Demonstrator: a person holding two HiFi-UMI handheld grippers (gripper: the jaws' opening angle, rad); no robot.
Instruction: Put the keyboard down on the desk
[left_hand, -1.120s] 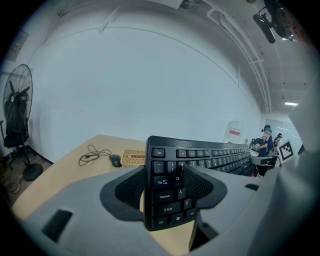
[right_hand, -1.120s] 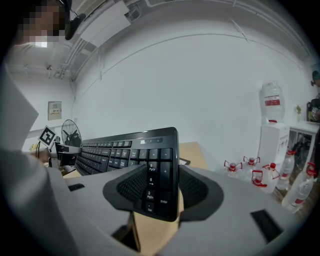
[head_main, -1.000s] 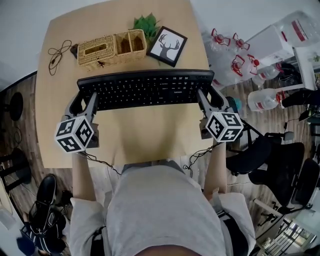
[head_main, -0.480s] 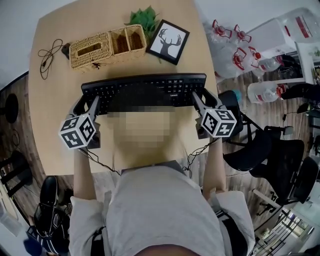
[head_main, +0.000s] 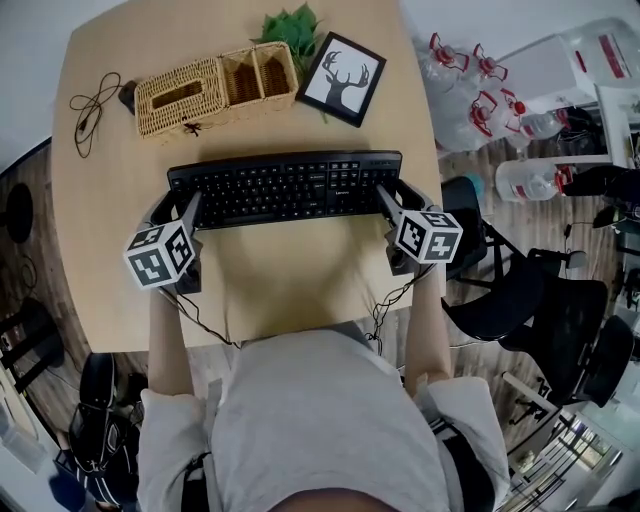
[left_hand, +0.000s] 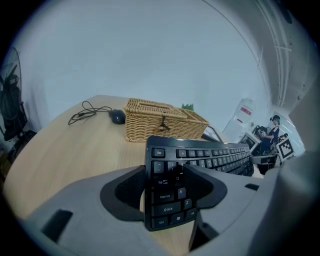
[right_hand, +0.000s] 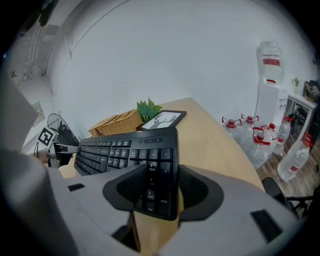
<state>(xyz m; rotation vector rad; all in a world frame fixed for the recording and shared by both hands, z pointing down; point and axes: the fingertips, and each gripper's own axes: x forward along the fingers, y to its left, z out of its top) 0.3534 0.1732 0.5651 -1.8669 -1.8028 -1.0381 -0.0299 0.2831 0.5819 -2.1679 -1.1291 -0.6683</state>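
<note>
Black keyboard (head_main: 285, 188) gripped at each end by my left gripper (head_main: 172, 207) and right gripper (head_main: 397, 197) — set-down step, I judge — next, rest it flat on the desk (head_main: 290, 285), then unclench

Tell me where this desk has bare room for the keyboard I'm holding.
Bare: the wide stretch of desk nearer than the keyboard, between the left gripper and right gripper, down to the near edge. Crowded: the far edge, with wicker basket, plant, picture frame, and mouse with cable.
</note>
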